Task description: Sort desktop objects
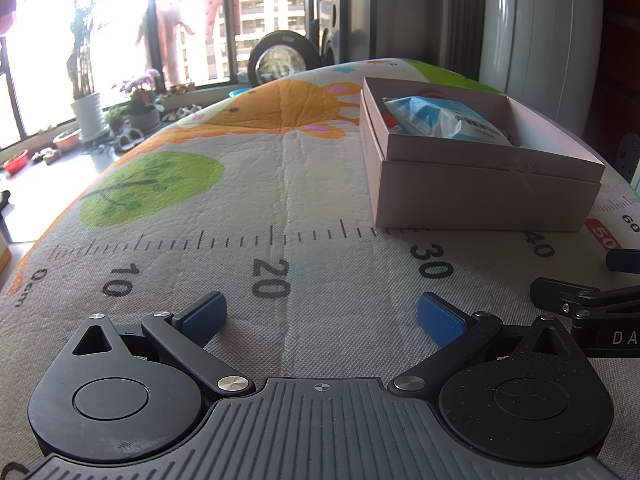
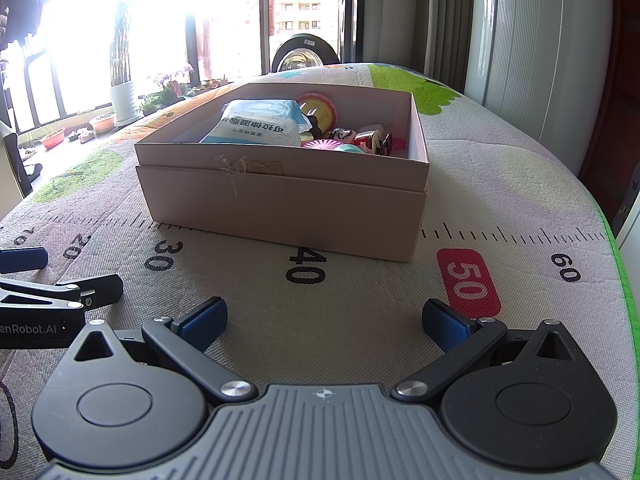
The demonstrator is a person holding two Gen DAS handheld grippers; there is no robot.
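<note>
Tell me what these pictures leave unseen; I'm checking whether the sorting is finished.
- Left wrist view: the pink box near wall and the blue-white packet hide most of the contents.
- Right wrist view: the toys behind the packet overlap and are too small to name.
- Both views: the mat behind the box and beneath both grippers is hidden.

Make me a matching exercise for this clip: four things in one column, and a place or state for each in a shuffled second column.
Things:
1. pink box
2. blue-and-white packet
3. left gripper
4. red 50 label

Places or states:
A. printed on the mat, in front of the box's right corner
B. open, nothing between its fingers
C. standing on the mat, lidless, with things inside
D. lying in the box, left side

Pairs: 1-C, 2-D, 3-B, 4-A
</note>
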